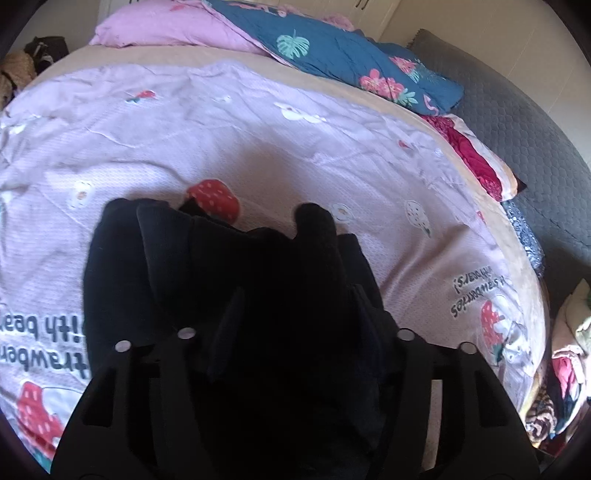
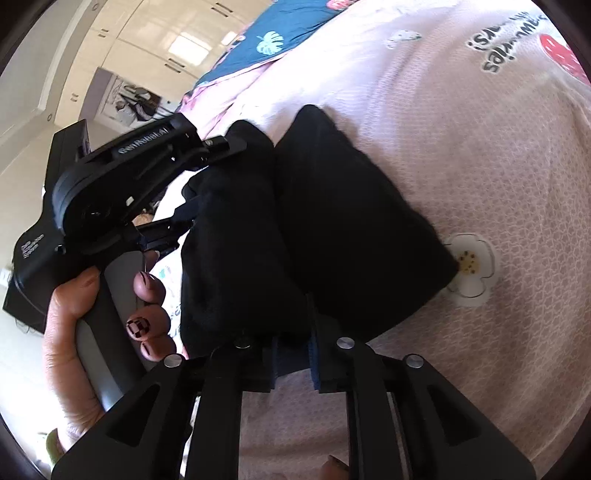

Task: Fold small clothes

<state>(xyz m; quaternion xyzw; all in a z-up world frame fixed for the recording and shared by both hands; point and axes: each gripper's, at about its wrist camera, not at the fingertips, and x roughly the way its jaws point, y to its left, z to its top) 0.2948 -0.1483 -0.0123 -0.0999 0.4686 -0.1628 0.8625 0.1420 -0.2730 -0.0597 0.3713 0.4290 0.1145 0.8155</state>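
A black garment (image 1: pixel 221 266) lies bunched in thick folds on the pink strawberry-print bedspread (image 1: pixel 258 140). In the left wrist view it fills the space between my left gripper's (image 1: pixel 295 295) fingers, which stand well apart and open; cloth lies loosely between them. In the right wrist view the same garment (image 2: pixel 351 221) rests on the bedspread (image 2: pixel 461 147). My right gripper (image 2: pixel 291 343) is shut on its near edge, the cloth running in between the blue pads. The left gripper (image 2: pixel 207 181), held by a hand (image 2: pixel 92 302), reaches the garment's far side with its jaws spread.
A pink pillow (image 1: pixel 166 29) and a blue floral quilt (image 1: pixel 332 55) lie at the head of the bed. Red fabric (image 1: pixel 476 155) sits at the right edge beside a grey padded surface (image 1: pixel 517 110). Piled clothes (image 1: pixel 565 369) lie off the bed's right side. White wardrobes (image 2: pixel 147 48) stand behind.
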